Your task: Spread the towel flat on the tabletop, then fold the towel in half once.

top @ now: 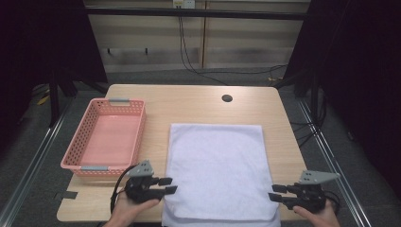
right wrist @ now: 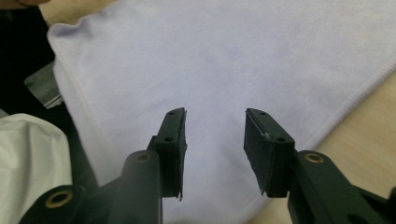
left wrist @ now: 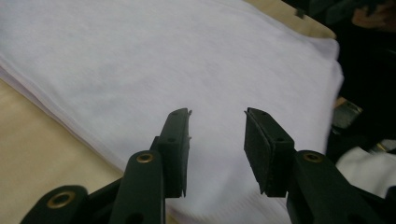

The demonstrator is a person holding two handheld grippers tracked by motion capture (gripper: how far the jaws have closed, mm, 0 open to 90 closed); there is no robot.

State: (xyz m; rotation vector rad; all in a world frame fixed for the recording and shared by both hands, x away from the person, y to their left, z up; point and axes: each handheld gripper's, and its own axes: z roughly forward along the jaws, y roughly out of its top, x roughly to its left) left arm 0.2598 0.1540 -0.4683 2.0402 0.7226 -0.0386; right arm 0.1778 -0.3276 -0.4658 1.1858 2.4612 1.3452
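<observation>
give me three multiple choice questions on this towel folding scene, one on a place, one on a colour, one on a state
1. Where does the basket stand relative to the folded towel?
A. to its left
B. on top of it
C. to its right

2. What colour is the basket?
A. blue
B. pink
C. green

3. How do the jaws of the left gripper and the right gripper stand?
A. both clamped on the towel
B. one shut, one open
C. both apart, nothing gripped

Answers:
1. A, the high view shows it left of the towel on the table.
2. B, its mesh walls are pink.
3. C, each gripper view shows a gap between the pads.
</observation>
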